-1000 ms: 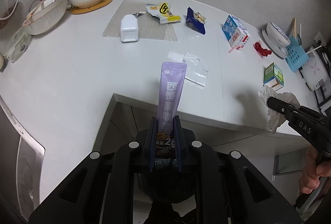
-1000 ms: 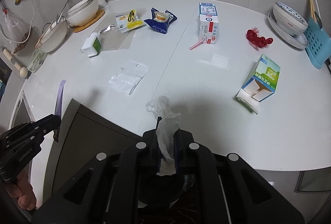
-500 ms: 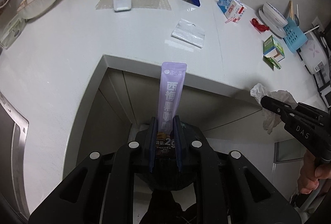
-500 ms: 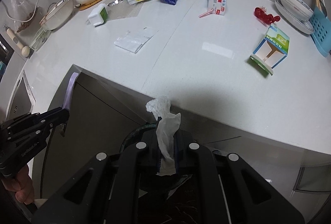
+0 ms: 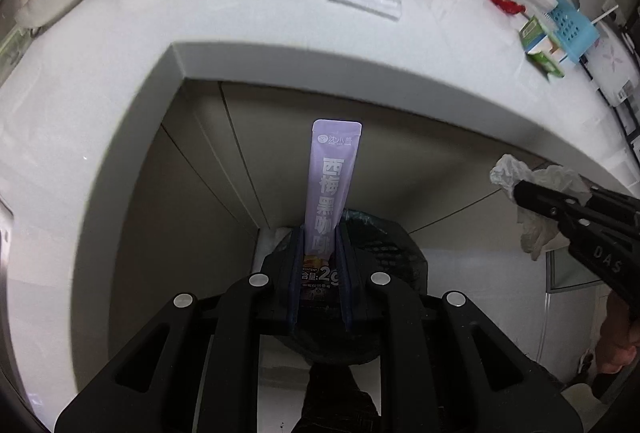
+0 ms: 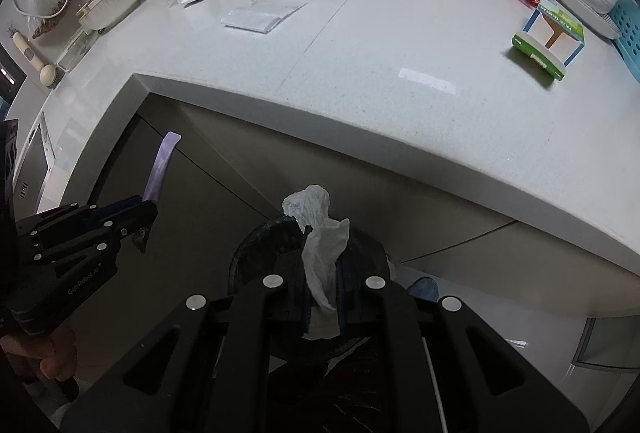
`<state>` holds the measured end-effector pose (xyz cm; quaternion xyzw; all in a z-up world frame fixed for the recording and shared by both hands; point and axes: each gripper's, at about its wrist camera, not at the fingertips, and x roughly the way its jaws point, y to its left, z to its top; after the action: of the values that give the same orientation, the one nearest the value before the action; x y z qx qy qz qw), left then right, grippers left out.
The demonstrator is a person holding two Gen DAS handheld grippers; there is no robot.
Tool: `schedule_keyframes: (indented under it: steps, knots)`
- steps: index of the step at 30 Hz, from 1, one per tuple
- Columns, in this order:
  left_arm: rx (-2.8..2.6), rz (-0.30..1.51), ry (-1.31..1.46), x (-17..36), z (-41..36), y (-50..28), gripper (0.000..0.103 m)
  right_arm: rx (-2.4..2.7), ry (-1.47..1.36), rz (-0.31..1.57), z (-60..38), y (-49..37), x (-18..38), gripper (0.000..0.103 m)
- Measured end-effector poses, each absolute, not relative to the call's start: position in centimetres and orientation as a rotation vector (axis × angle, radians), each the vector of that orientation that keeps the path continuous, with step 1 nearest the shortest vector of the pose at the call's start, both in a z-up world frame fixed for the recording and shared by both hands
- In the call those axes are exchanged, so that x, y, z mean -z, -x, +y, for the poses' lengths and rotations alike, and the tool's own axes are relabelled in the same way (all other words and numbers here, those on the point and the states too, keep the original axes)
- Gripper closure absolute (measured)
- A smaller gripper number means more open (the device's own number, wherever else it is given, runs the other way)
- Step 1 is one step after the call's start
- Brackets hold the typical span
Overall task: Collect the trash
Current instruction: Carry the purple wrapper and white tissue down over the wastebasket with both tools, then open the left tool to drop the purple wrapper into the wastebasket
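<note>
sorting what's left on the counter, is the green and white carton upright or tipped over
Tipped over. The green and white carton lies on its side on the counter, open end toward the camera.

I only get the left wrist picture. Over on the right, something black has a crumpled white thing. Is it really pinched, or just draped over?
Observer: Pinched. In the right wrist view the tissue runs down between the two fingers of the right hand-held gripper.
Visitor: What is beneath it?
Observer: A round bin with a dark bag, just beyond those fingers and below the countertop edge.
Visitor: Is my purple packet straight?
Observer: Seen side-on, the purple packet curves slightly above the left hand-held gripper.
</note>
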<state>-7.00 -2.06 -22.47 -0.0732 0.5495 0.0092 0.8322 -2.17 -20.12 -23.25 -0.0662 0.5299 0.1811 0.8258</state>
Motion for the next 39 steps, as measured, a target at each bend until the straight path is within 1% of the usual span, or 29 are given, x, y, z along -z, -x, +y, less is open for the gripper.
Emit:
schedule_keyframes:
  steps: [9, 15, 25, 28, 31, 34, 39]
  knots:
    - [0.023, 1.225, 0.096, 27.2, -3.9, 7.9, 0.088, -0.378, 0.151, 1.179, -20.6, 2.6, 27.6, 0.095]
    - [0.061, 1.261, 0.064, 29.0, -5.5, 7.9, 0.088, -0.352, 0.14, 1.22, -21.6, 3.1, 29.7, 0.095]
    - [0.14, 1.288, 0.008, 30.1, -7.9, 7.4, 0.087, -0.311, 0.105, 1.22, -23.8, 3.3, 29.8, 0.095]
    - [0.159, 1.296, 0.001, 30.2, -8.2, 7.3, 0.084, -0.304, 0.104, 1.225, -24.3, 3.3, 29.9, 0.095]
    - [0.166, 1.293, -0.004, 30.0, -8.3, 7.5, 0.083, -0.301, 0.103, 1.228, -24.4, 3.1, 30.0, 0.095]
    - [0.163, 1.285, -0.005, 29.7, -8.0, 7.4, 0.077, -0.302, 0.105, 1.227, -24.1, 3.3, 30.0, 0.095]
    - [0.153, 1.261, 0.014, 29.3, -7.9, 7.5, 0.058, -0.312, 0.113, 1.221, -23.7, 3.4, 29.9, 0.095]
